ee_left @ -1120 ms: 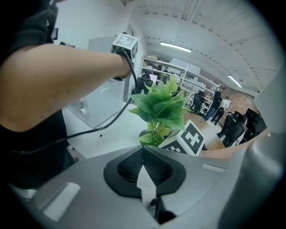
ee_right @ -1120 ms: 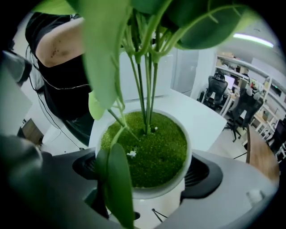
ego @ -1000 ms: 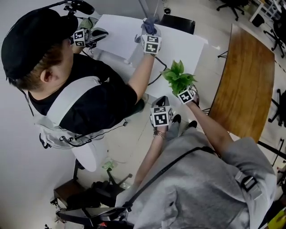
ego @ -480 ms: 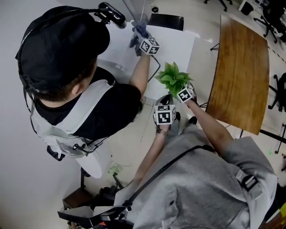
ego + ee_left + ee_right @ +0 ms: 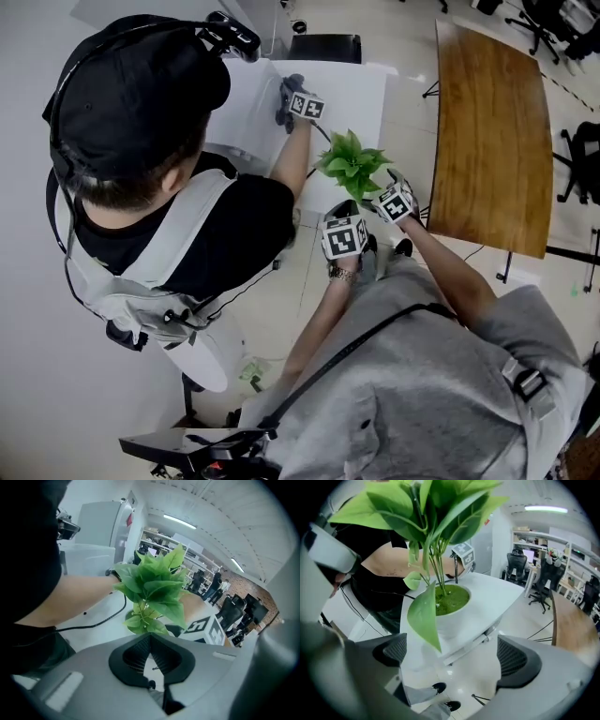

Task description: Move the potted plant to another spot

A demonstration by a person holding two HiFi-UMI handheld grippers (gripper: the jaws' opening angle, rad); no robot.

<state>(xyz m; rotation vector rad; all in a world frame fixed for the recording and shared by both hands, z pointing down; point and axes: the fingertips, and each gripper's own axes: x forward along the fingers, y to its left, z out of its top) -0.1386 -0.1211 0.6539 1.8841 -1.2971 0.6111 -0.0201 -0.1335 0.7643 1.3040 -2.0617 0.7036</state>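
The potted plant (image 5: 352, 164), green leaves in a white pot (image 5: 449, 613) topped with moss, stands near the edge of the white table (image 5: 361, 89). My right gripper (image 5: 382, 190) is just right of it. In the right gripper view its jaws (image 5: 454, 656) stand wide open, short of the pot, with nothing between them. My left gripper (image 5: 345, 211) is below the plant, off the table's edge. Its pads (image 5: 140, 651) meet in a point, shut on nothing, and the plant's leaves (image 5: 152, 588) rise just ahead.
Another person in a black cap (image 5: 141, 89) leans over the white table, with an arm stretched past the plant to a gripper (image 5: 305, 103). A black cable (image 5: 101, 620) lies on the table. A wooden table (image 5: 487, 141) stands to the right. The person's shoes (image 5: 440, 688) show below.
My right gripper has drawn back a little from the plant toward the right. The left gripper has hardly shifted. The view has swung, and the other person's head now sits further left.
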